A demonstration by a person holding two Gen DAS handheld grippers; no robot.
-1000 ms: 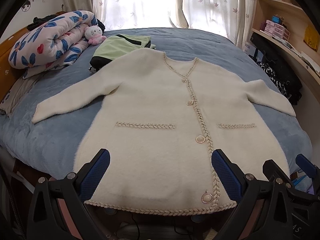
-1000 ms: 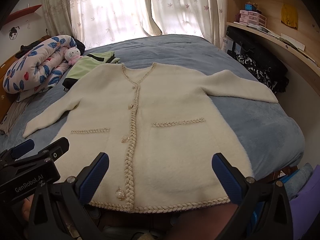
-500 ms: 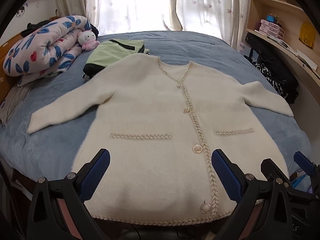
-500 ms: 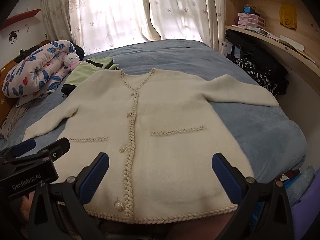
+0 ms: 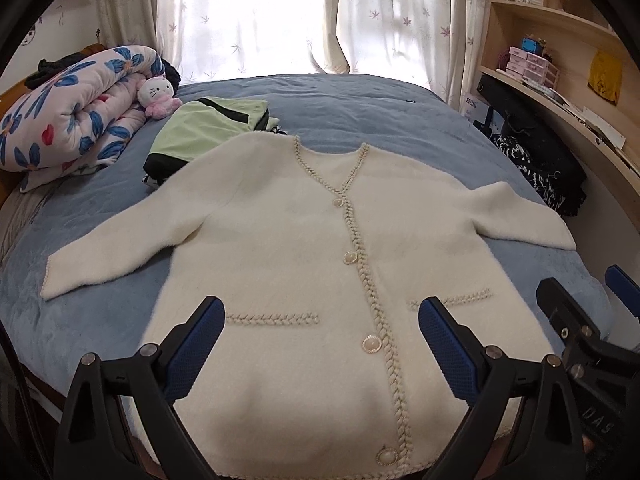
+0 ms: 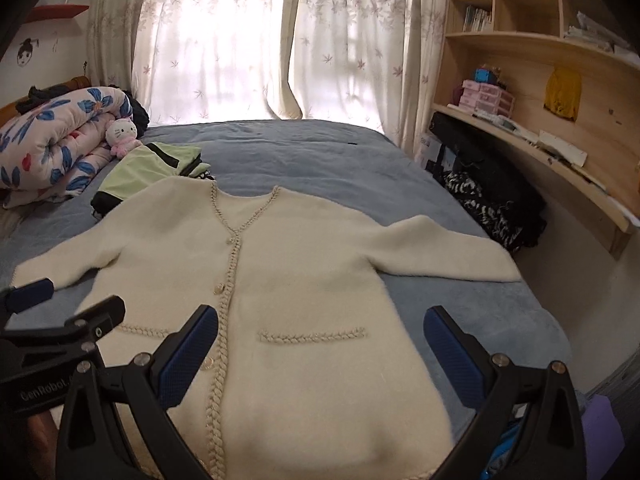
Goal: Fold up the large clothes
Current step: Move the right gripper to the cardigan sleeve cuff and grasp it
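The cardigan [image 5: 304, 248] lies flat and buttoned on the bed [image 5: 360, 108], sleeves spread, hem nearest me. No fold is made yet, I judge. My left gripper [image 5: 318, 344] and right gripper [image 6: 320, 350] hover above the hem, fingers wide, holding nothing. Next I'd reach for a sleeve [image 5: 120, 244] and bring it across the body.

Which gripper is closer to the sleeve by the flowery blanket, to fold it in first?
Probably the left gripper. It hovers open on that side of the white cardigan, nearer that sleeve; the right gripper sits toward the other sleeve.
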